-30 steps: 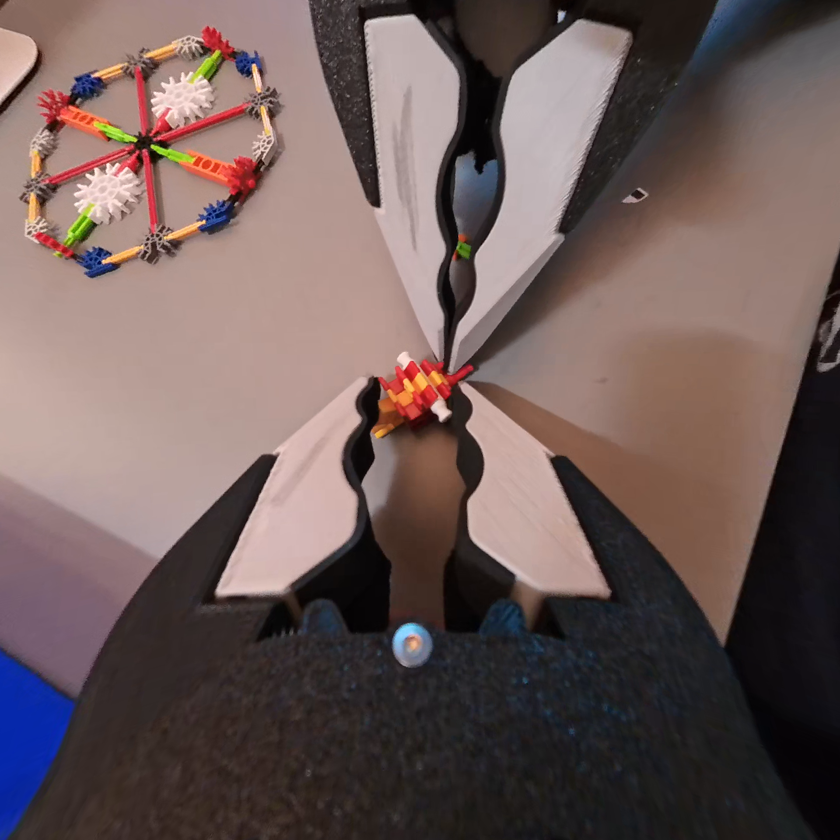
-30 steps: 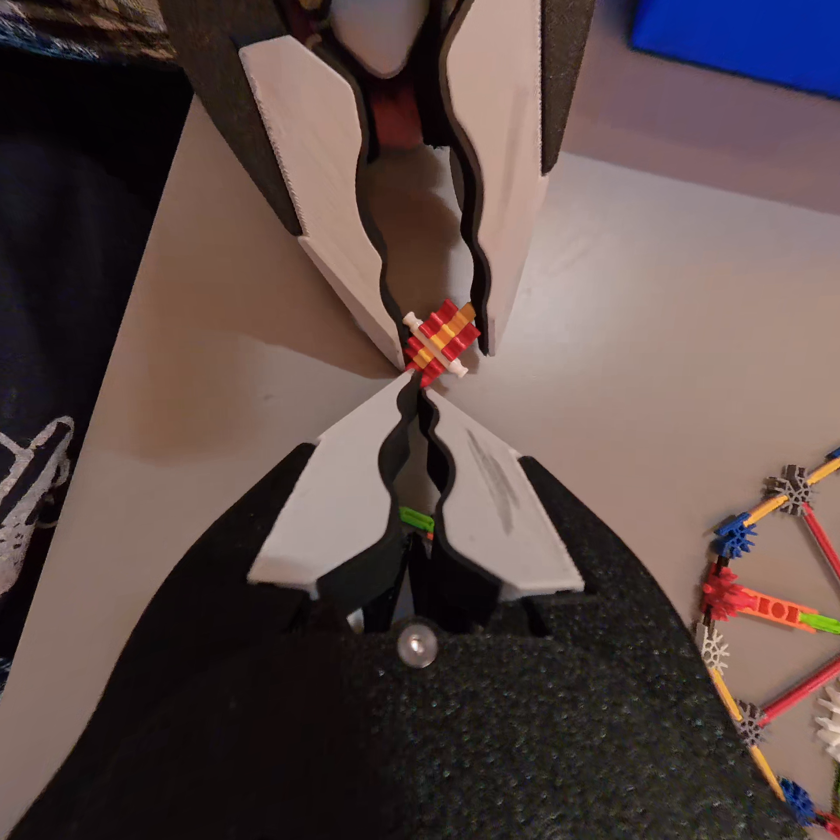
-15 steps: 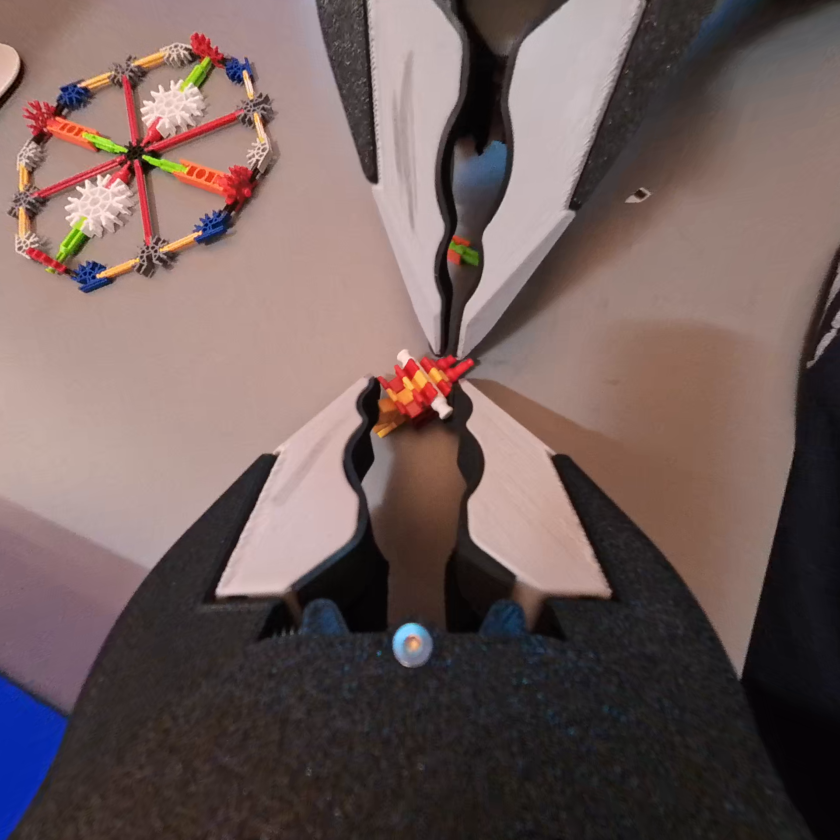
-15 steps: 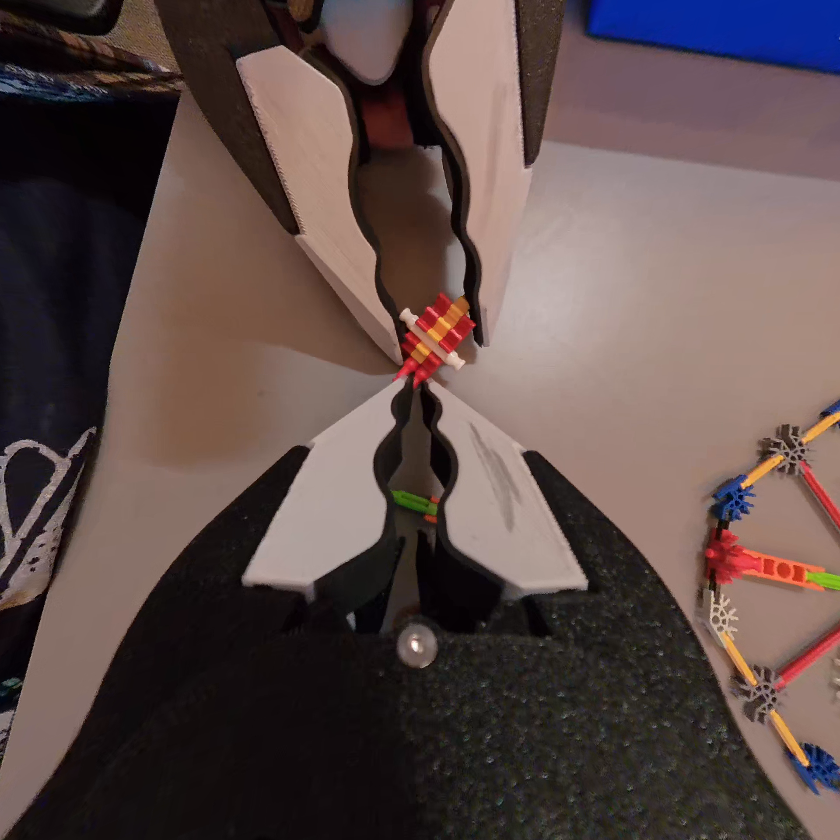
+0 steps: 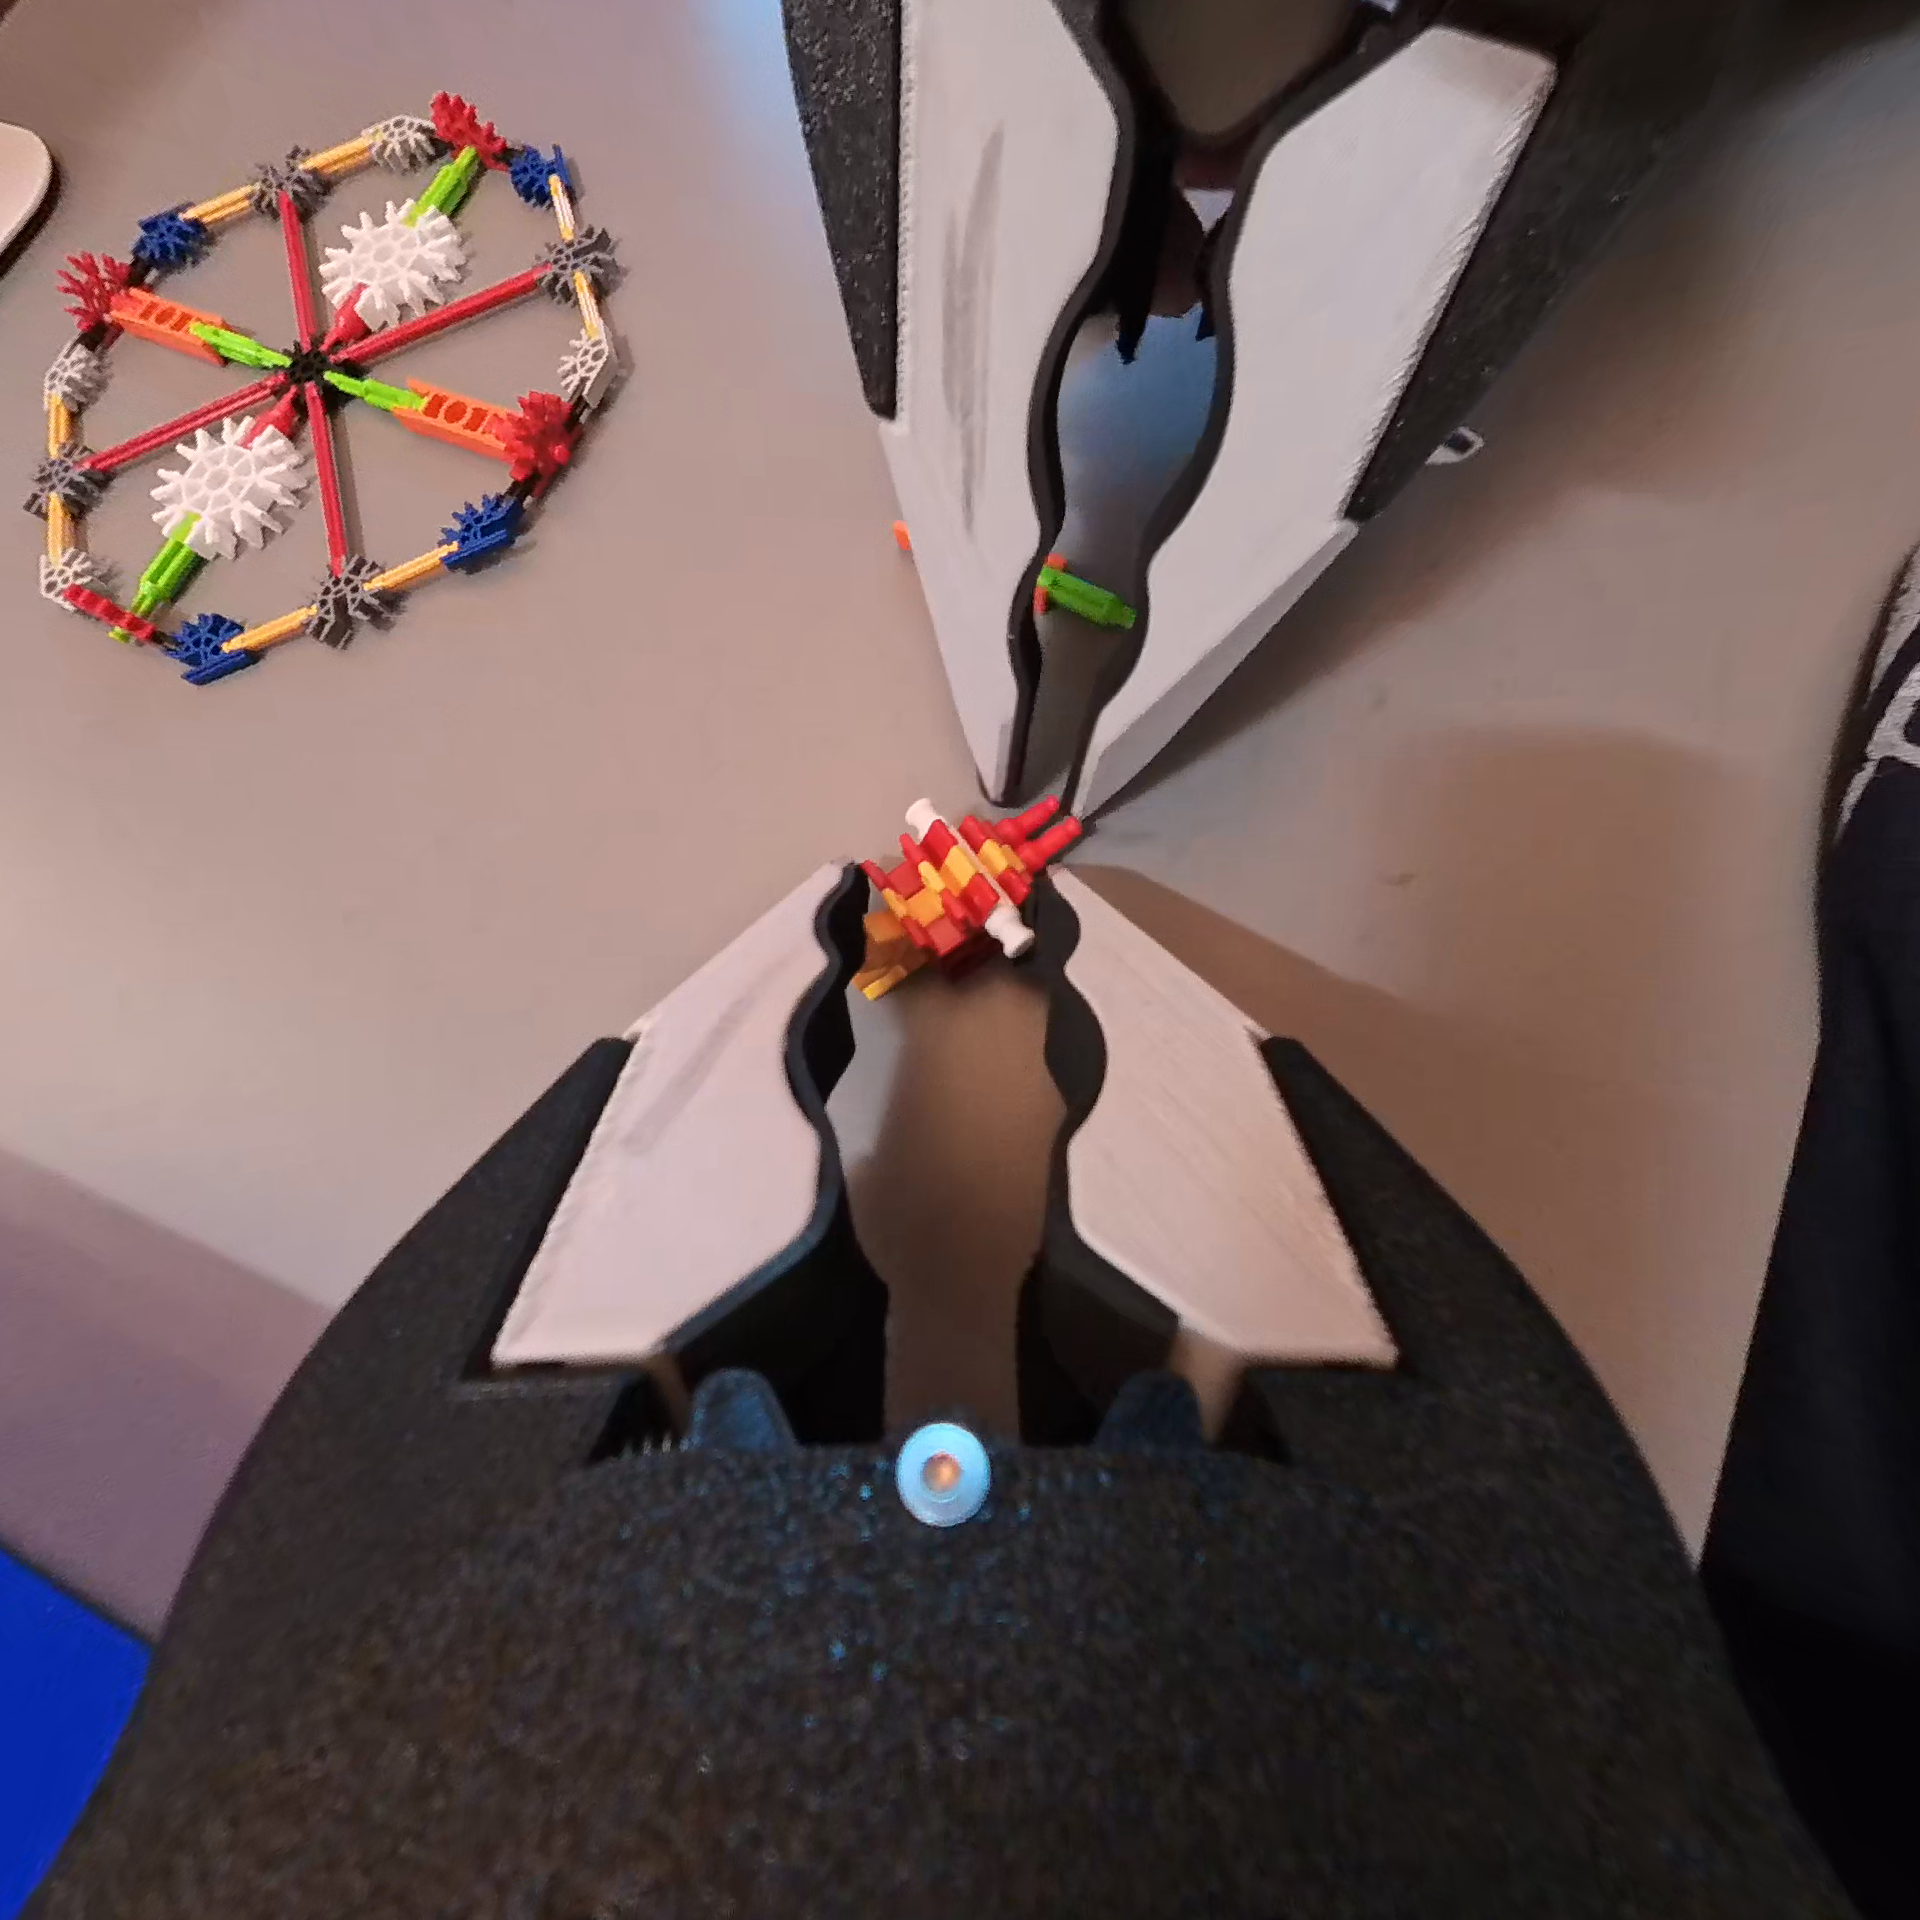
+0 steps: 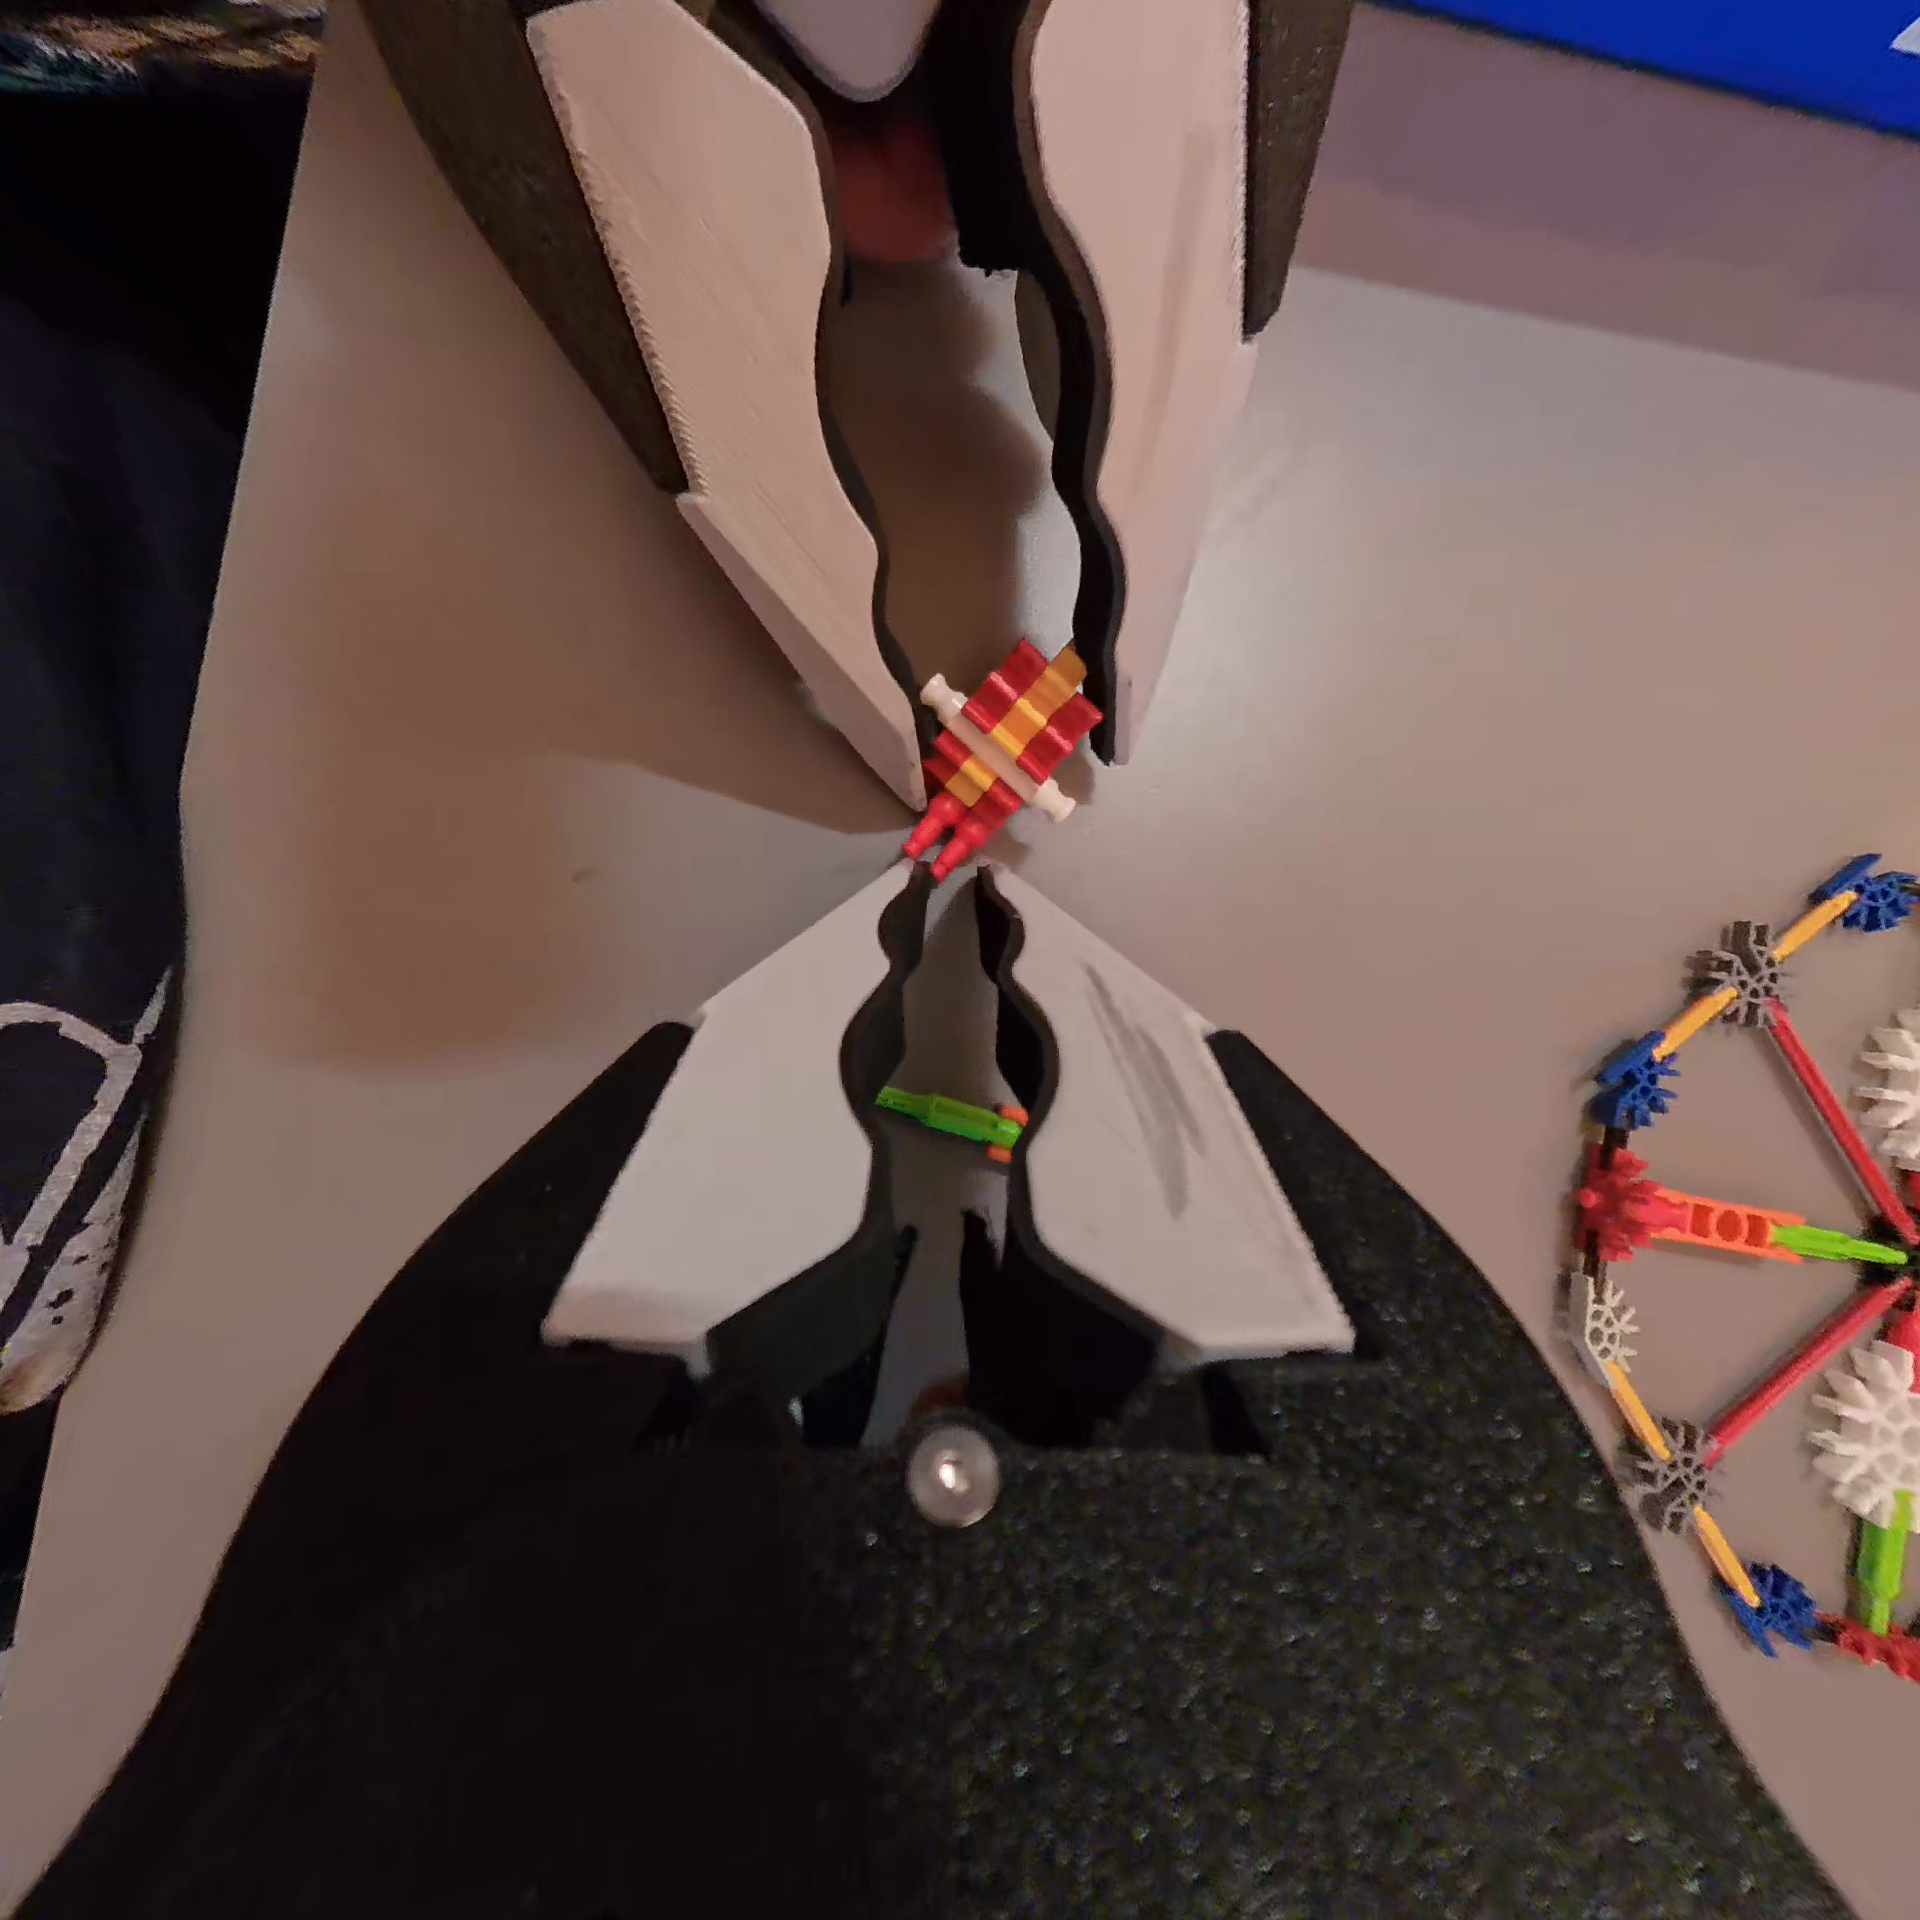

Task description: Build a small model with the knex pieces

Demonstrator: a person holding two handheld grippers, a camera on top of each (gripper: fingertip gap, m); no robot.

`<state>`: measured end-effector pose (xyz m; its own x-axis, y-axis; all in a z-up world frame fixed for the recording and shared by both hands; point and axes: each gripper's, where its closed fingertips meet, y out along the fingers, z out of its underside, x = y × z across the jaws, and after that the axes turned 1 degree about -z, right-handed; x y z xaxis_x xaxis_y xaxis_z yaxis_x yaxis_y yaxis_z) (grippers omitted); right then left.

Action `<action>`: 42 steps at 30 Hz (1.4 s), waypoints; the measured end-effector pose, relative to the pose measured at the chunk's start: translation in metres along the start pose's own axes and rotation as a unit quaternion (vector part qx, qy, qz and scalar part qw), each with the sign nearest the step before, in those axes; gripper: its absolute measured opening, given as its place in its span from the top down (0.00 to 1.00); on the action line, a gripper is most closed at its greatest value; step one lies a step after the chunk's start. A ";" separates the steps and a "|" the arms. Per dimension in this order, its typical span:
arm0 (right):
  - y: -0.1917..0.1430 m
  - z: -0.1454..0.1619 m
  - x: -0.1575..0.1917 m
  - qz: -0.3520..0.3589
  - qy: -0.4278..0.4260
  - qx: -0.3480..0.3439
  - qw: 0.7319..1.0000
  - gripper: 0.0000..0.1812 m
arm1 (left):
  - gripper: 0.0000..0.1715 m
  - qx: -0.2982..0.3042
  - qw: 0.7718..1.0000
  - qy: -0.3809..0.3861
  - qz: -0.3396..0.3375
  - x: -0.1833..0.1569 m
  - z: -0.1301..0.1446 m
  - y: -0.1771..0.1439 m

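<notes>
My left gripper (image 5: 948,894) is shut on a small cluster of red, yellow and orange toy connectors (image 5: 951,899) threaded on a white rod, held above the table. Two red rod ends (image 5: 1055,816) stick out of it toward my right gripper (image 5: 1044,805), which faces it tip to tip. In the right wrist view the right gripper (image 6: 951,878) stands slightly open, its fingertips (image 6: 914,883) just at the red ends, with the cluster (image 6: 1008,738) in the left gripper (image 6: 1013,753) beyond. A green rod with an orange piece (image 6: 951,1117) lies on the table under the right jaws.
A flat wheel of coloured rods and white gears (image 5: 312,374) lies on the grey table (image 5: 623,779), also in the right wrist view (image 6: 1818,1247). A person's dark printed clothing (image 5: 1870,1039) is at the table edge. A blue surface (image 6: 1662,62) lies beyond the table. The tips of both grippers are at nearly the same place.
My right gripper's jaws, pinched shut on the red rod ends before, have parted a little. The left gripper keeps its hold on the cluster. Both have drifted slightly over the table.
</notes>
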<state>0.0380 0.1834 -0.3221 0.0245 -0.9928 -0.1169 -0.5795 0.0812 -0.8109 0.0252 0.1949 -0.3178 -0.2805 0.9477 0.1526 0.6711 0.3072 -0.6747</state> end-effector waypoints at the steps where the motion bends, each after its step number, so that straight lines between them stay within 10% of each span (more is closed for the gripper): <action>1: 0.000 0.000 0.000 0.001 -0.002 0.000 1.000 0.95 | 0.82 0.000 1.000 0.000 0.000 0.000 0.000 0.000; 25: 0.002 0.000 -0.003 -0.005 -0.037 0.001 0.999 0.99 | 0.83 -0.003 0.999 0.021 0.033 0.004 -0.001 0.001; 42: 0.003 -0.001 -0.010 0.054 0.141 -0.056 0.987 1.00 | 0.82 -0.004 1.000 0.017 -0.015 0.008 -0.002 0.002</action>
<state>0.0352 0.1932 -0.3233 -0.2607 -0.9651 -0.0231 -0.6535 0.1940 -0.7317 0.0252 0.2035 -0.3165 -0.2761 0.9406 0.1975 0.6684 0.3356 -0.6637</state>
